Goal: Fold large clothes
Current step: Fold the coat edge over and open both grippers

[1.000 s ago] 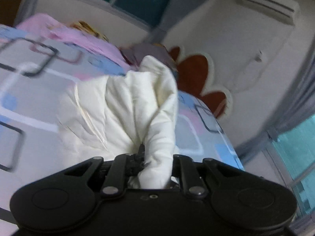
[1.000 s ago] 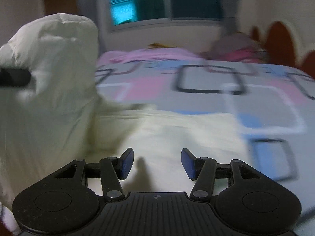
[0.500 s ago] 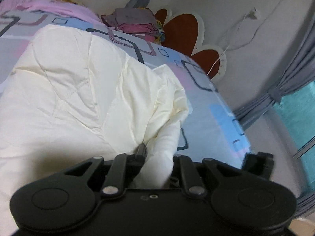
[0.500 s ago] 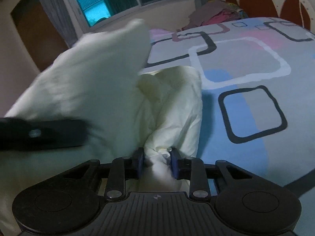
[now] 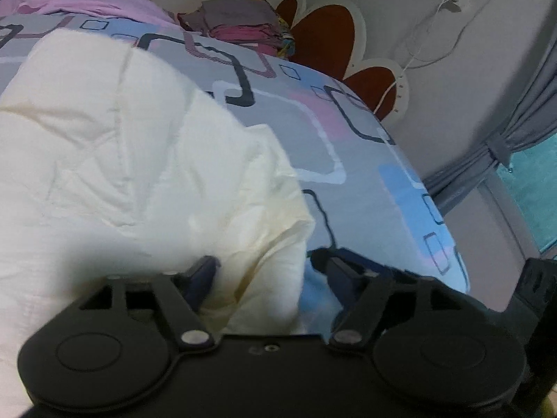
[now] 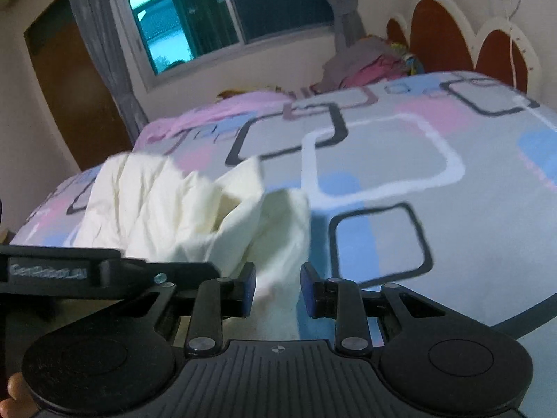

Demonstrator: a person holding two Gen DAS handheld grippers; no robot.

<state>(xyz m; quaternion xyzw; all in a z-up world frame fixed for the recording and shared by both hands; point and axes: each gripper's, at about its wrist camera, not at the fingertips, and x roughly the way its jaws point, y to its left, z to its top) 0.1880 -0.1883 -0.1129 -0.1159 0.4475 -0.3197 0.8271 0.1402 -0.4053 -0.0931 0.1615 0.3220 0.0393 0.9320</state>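
A large cream quilted garment lies bunched on the bed and fills the left half of the left wrist view. My left gripper is open, with a fold of the cream cloth lying loose between its fingers. In the right wrist view the same garment lies crumpled at the bed's near left. My right gripper is open, with a corner of the cloth hanging between its fingers. The left gripper's black body shows at the left edge.
The bed has a grey sheet with pink, blue and black squares. A pile of folded clothes and a pink blanket lie at the far side. A red and white headboard stands against the wall.
Both grippers have opened and let go of the cream cloth. The garment has dropped onto the bed and lies lower and flatter in the right wrist view.
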